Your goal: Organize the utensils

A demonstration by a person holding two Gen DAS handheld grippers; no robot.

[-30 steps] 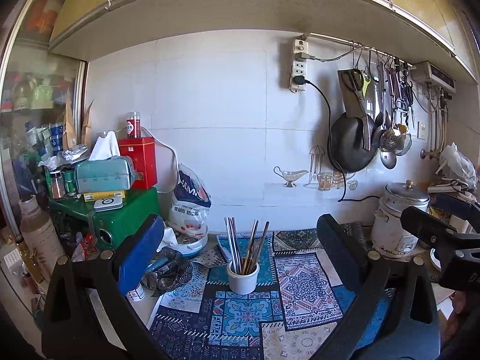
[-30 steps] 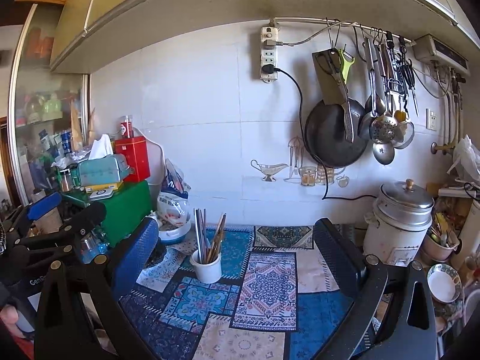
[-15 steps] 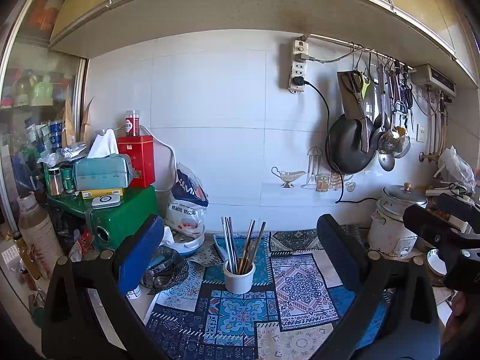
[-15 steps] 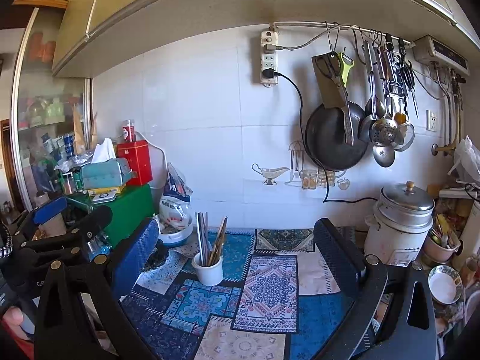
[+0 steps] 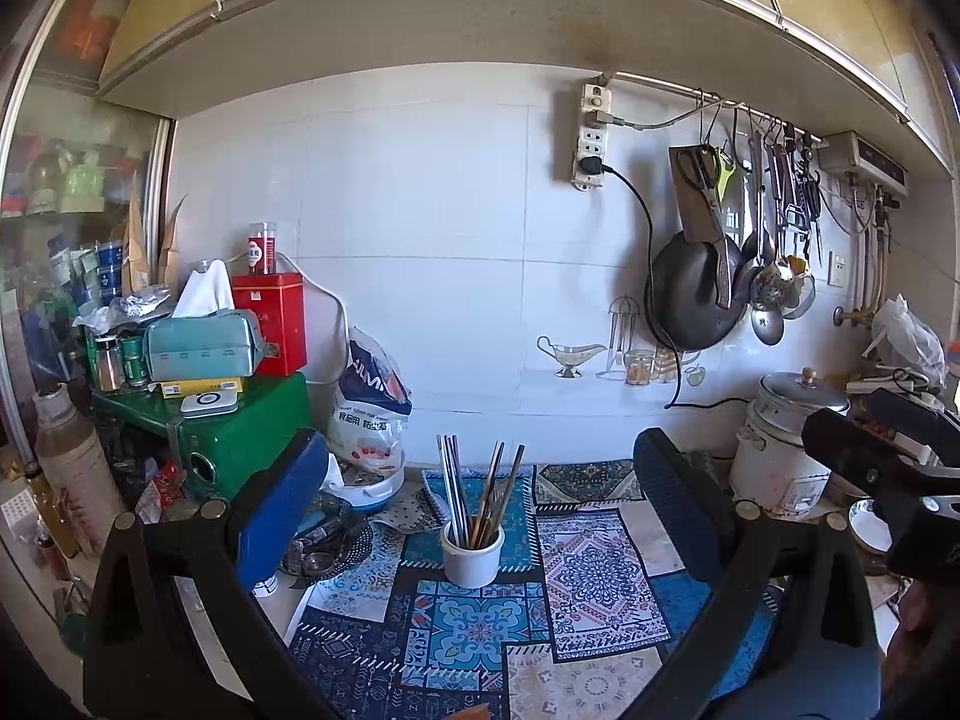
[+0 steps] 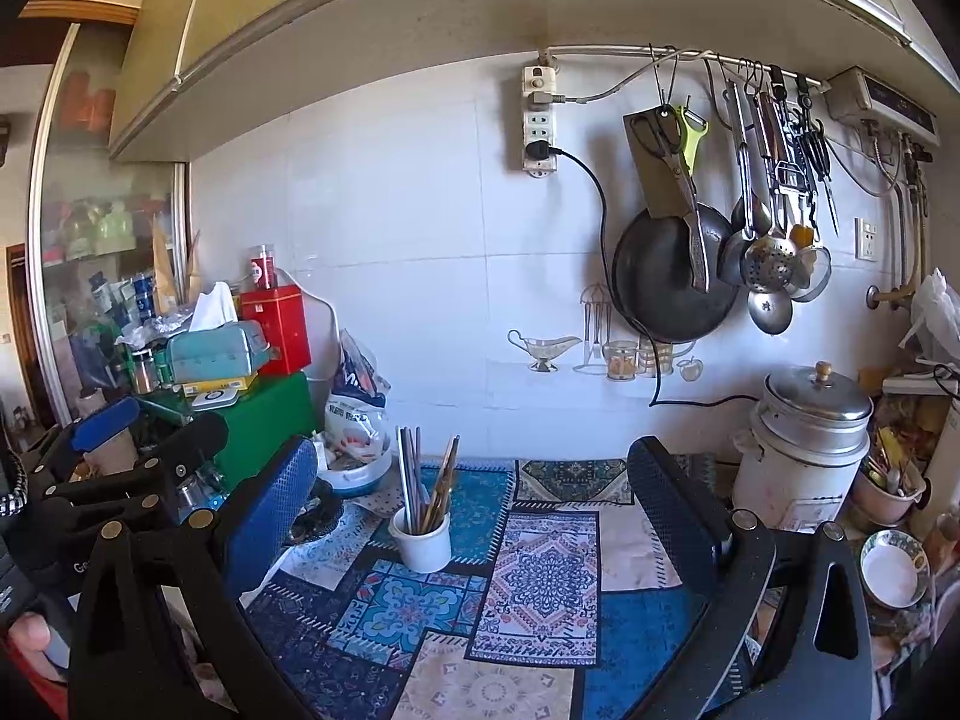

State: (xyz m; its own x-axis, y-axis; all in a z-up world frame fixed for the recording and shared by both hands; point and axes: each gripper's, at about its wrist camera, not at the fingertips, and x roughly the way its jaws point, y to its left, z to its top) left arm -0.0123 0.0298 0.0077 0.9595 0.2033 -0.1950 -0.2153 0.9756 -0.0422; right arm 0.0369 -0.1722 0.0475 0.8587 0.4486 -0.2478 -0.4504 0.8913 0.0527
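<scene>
Where the patterned mat (image 5: 480, 624) covered the counter, a white cup (image 5: 471, 553) was seen standing upright, with chopsticks (image 5: 480, 498) held inside it. The left gripper (image 5: 480, 510) was held above the mat with its jaws spread wide and nothing between them; the right gripper (image 6: 480, 504) was likewise kept wide and empty. A rice cooker (image 6: 804, 450) was placed well apart, to the right.

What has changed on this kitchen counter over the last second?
Very little. Both claws, the left and the right, have drawn back slightly, so the white cup of chopsticks looks a touch farther off. Both stayed wide open, holding nothing. The cup, patterned mat and rice cooker stayed put.
</scene>
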